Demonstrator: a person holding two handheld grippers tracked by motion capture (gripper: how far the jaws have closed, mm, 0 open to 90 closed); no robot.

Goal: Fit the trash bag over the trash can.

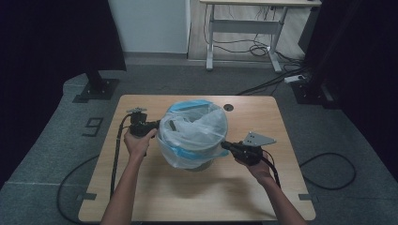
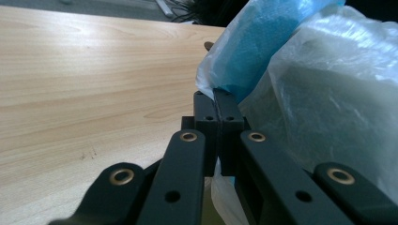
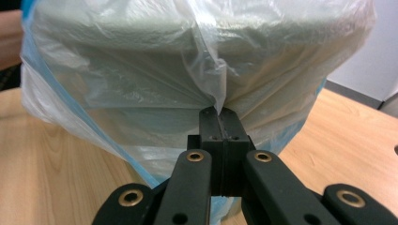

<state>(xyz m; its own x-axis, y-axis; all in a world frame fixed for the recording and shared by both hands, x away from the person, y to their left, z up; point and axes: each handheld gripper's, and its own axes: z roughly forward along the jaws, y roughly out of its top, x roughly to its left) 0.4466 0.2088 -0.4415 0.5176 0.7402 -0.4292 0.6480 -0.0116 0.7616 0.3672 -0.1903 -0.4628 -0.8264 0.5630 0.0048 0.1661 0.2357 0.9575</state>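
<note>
Both grippers clamped on the plastic bag (image 1: pixel 195 133) draped over a grey bin (image 3: pixel 155 56) mid-tabletop (image 1: pixel 155 197). Left gripper (image 2: pixel 217 101): jaws fully closed, pinching the bag's film at its blue edge, on the bin's left side. Right gripper (image 3: pixel 219 114): jaws fully closed, film pinched and tented at the tips, on the bin's right side.

Both forearms reach forward — left claw (image 1: pixel 155 124) and right claw (image 1: pixel 224 145) clamped tight.

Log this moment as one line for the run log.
left gripper: shut on plastic bag, left side | right gripper: shut on bag film, right side | bag: draped over bin | bin: on table
</note>
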